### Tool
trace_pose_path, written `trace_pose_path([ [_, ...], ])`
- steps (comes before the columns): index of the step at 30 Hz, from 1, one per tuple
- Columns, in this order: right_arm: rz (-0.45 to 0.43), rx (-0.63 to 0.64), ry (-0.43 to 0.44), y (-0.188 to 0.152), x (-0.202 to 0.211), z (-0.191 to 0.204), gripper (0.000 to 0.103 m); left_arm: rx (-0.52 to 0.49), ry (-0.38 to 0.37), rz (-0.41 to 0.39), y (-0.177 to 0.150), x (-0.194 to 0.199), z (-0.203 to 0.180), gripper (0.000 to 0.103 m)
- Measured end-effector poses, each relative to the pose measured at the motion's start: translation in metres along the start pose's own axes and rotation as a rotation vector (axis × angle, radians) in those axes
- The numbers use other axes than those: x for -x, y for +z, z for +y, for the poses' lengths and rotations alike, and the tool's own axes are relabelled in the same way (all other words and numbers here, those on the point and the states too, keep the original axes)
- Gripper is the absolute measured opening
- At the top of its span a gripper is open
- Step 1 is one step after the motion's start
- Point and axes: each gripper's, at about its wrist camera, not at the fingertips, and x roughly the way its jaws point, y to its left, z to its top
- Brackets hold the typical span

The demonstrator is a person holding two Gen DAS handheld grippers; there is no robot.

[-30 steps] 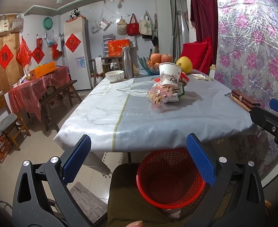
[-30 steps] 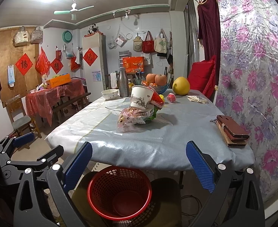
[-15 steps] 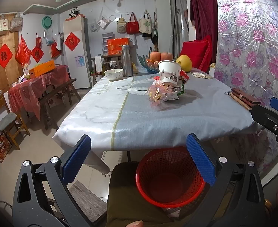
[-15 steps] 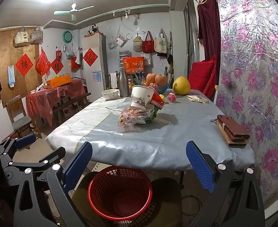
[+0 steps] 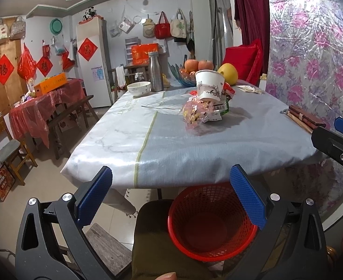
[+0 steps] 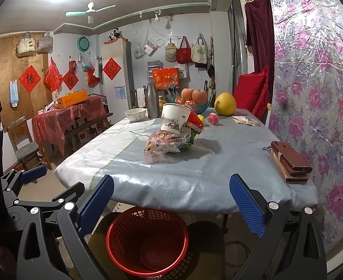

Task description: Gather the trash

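Note:
A pile of trash lies mid-table: a white paper cup [image 5: 209,84] [image 6: 173,118] tipped on crumpled pink wrappers [image 5: 194,113] [image 6: 158,143] and green packets. An empty red mesh basket [image 5: 210,221] [image 6: 147,238] rests below the table's near edge, on a person's lap. My left gripper [image 5: 171,196] hangs open above the basket, short of the table. My right gripper [image 6: 171,200] is open too, nothing between its blue pads, near the table edge. The right gripper's tip shows at the right of the left wrist view [image 5: 334,140].
The grey tablecloth [image 5: 171,140] also bears a bowl [image 5: 138,88], a steel flask [image 5: 155,71], a fruit dish with apples [image 5: 198,66], a pomelo [image 6: 225,101] and a phone on a wallet [image 6: 290,161]. A floral plastic sheet [image 6: 323,93] lines the right side. Benches and chairs stand left.
Both views have shifted very slightly; the table and trash pile sit a little nearer. Both grippers stay open and hold nothing.

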Motion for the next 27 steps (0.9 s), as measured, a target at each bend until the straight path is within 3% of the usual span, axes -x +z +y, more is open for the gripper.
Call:
trace_pose_path([
  [10,0.150,0.009,-0.015,0.010,-0.051,-0.009,0.097,-0.024,0.007,0.041,0.017,-0.043,-0.002,0.096],
  [18,0.167,-0.020,-0.019,0.021,-0.113,-0.026,0.097,-0.008,0.001,0.125,0.038,-0.103,0.002,0.096],
  [27,0.252,-0.028,-0.043,0.026,-0.194,-0.049,0.097,0.015,-0.011,0.236,0.049,-0.178,0.009,0.096],
])
